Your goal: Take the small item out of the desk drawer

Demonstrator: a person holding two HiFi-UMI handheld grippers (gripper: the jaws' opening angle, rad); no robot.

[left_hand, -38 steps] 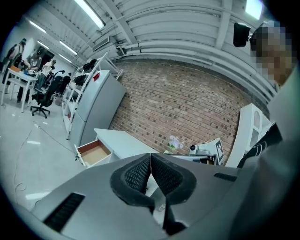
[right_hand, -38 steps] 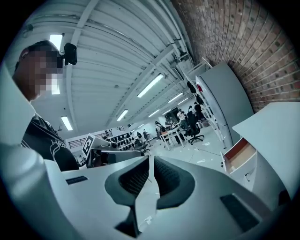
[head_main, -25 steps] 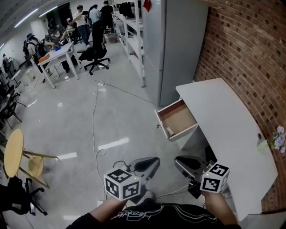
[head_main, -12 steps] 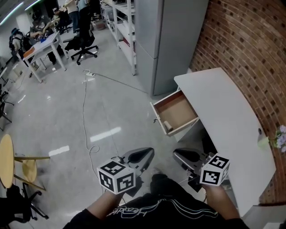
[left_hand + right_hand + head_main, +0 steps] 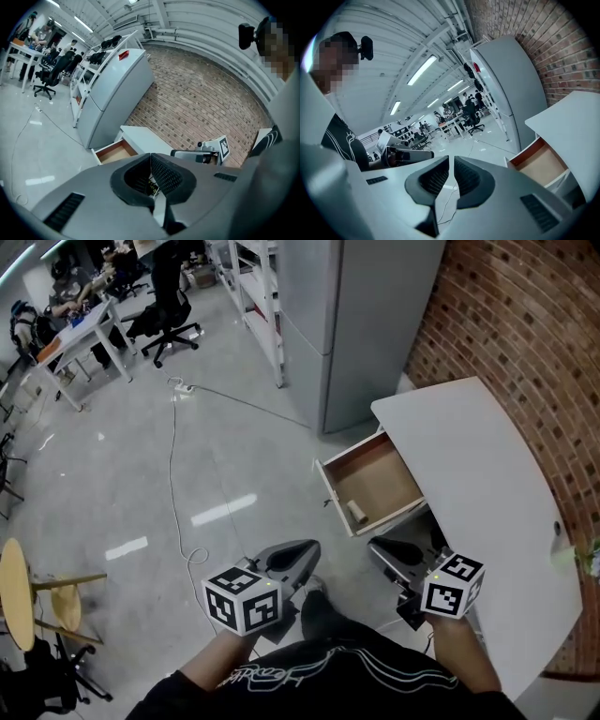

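Observation:
The white desk [image 5: 487, 474] stands against the brick wall with its wooden drawer [image 5: 370, 486] pulled open. A small beige cylinder-like item [image 5: 357, 513] lies in the drawer's near corner. Both grippers are held low in front of the person, short of the drawer. My left gripper [image 5: 307, 546] is shut and empty, out over the floor to the drawer's left. My right gripper [image 5: 374, 545] is shut and empty, just below the drawer's front corner. The left gripper view shows closed jaws [image 5: 150, 157] and the drawer [image 5: 115, 152] beyond. In the right gripper view the jaws [image 5: 451, 159] are together, with the drawer [image 5: 539, 161] to the right.
A tall grey cabinet [image 5: 347, 324] stands behind the desk, next to the brick wall [image 5: 525, 343]. A cable [image 5: 173, 474] trails across the shiny floor. A wooden stool [image 5: 19, 592] is at the far left, office chairs [image 5: 169, 315] and people farther back.
The person has moved closer to the desk, so the drawer now lies nearer to both grippers. Both grippers stay shut and empty.

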